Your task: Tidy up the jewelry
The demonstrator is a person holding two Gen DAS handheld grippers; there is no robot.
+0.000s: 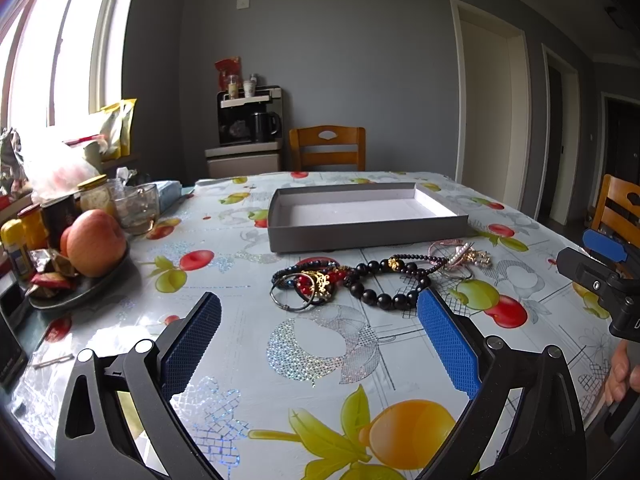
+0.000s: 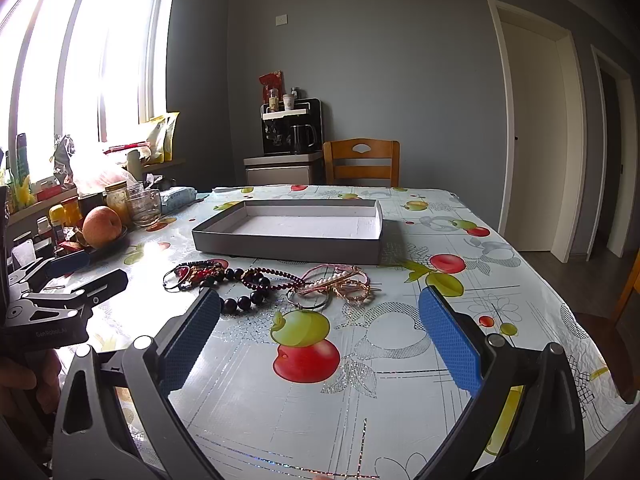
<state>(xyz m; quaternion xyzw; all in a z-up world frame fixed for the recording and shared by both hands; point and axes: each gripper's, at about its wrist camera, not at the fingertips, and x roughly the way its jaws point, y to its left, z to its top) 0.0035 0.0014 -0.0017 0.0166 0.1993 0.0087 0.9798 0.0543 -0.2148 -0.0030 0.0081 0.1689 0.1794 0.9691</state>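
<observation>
- Hovering above the near edge of the table (image 2: 500,248), the left gripper (image 1: 320,312) and right gripper (image 2: 320,308) both gape wide, holding nothing.
- Tangled jewelry (image 2: 268,280) lies mid-table, just before the grey tray (image 2: 288,246).
- Fruit plate (image 1: 80,292) sits at the left edge.

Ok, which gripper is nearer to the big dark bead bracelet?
Left, narrowly. The left gripper has the dark bead bracelet just past its right fingertip. The right gripper has the bracelet beyond its left fingertip, slightly farther off. Both are open and empty.
</observation>
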